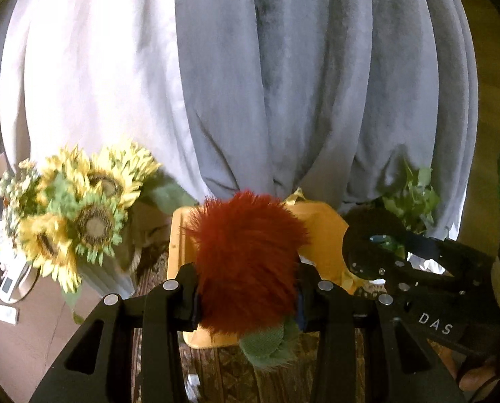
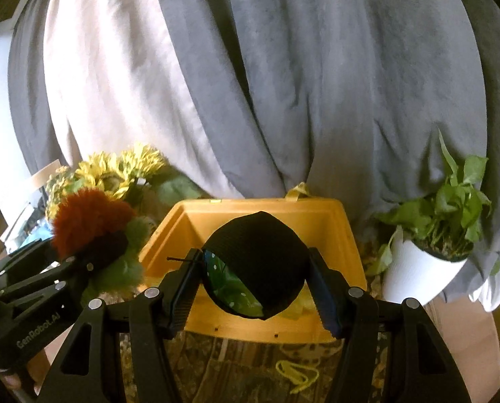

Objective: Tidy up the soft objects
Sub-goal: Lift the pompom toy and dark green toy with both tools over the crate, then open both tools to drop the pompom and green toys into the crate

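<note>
Fingers of my left gripper (image 1: pixel 246 305) are partly closed on the red furry toy (image 1: pixel 246 252), pads sunk into its fur at both flanks, its green cloth end (image 1: pixel 270 342) hanging out at 6 o'clock. Seen from the left wrist, the toy sits in front of the yellow box (image 1: pixel 320 231), which stands on the patterned rug (image 1: pixel 223 369). Sunflowers (image 1: pixel 82 215) crowd in at 9 o'clock, and my right gripper (image 1: pixel 374 252) shows at 3 o'clock. The risk I judge here: fur compresses and slides, so the toy could creep out downward, towards that heavy green end.

From the right wrist, my right gripper (image 2: pixel 253 278) is about half open around the black dome-shaped soft thing (image 2: pixel 263 262) with a green spotted underside (image 2: pixel 226 278). The left pad presses its edge; whether the right pad touches I cannot quite tell. It hangs over the open box. A potted plant (image 2: pixel 445 208) stands at 3 o'clock, grey curtains (image 2: pixel 283 84) at 12. If the grip is one-sided, the dome could roll out and miss the box. Both toys held close together might also snag each other.
</note>
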`<control>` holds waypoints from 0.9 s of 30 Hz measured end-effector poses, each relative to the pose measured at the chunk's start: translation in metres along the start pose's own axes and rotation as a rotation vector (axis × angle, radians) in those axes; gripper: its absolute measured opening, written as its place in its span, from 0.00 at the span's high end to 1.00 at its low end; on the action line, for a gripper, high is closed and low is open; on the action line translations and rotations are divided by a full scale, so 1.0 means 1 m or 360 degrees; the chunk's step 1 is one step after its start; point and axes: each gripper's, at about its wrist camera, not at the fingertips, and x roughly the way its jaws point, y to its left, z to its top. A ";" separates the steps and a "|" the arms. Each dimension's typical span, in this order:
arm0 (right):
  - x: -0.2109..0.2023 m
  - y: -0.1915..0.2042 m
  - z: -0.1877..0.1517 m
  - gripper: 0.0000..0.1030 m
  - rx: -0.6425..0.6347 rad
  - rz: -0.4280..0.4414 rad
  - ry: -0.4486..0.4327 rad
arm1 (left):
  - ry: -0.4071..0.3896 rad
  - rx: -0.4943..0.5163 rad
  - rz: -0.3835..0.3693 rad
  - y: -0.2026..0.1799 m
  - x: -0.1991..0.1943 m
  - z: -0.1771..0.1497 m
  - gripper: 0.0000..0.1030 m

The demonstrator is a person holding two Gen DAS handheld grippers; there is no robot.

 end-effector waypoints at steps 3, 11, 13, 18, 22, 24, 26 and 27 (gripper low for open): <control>0.008 -0.002 0.009 0.39 -0.0008 -0.0031 -0.0003 | -0.0007 0.0011 0.0011 0.004 0.009 0.009 0.61; 0.036 -0.012 0.033 0.39 -0.0001 -0.0047 0.0044 | 0.0055 0.0047 0.0040 0.005 0.042 0.032 0.61; 0.048 -0.015 0.037 0.39 -0.0004 -0.0055 0.0080 | 0.0080 0.0054 0.0051 0.006 0.051 0.035 0.61; 0.072 -0.023 0.041 0.39 0.0010 -0.0060 0.0170 | 0.0178 0.0062 0.0070 0.010 0.077 0.042 0.61; 0.092 -0.027 0.041 0.39 0.0007 -0.0062 0.0254 | 0.0277 0.0053 0.0083 0.013 0.099 0.041 0.61; 0.102 -0.029 0.039 0.39 0.0011 -0.0060 0.0303 | 0.0327 0.0052 0.0084 0.015 0.109 0.038 0.61; 0.112 -0.032 0.037 0.39 0.0017 -0.0057 0.0356 | 0.0386 0.0060 0.0092 0.016 0.121 0.034 0.61; 0.117 -0.033 0.036 0.39 0.0020 -0.0059 0.0377 | 0.0420 0.0069 0.0090 0.016 0.126 0.032 0.60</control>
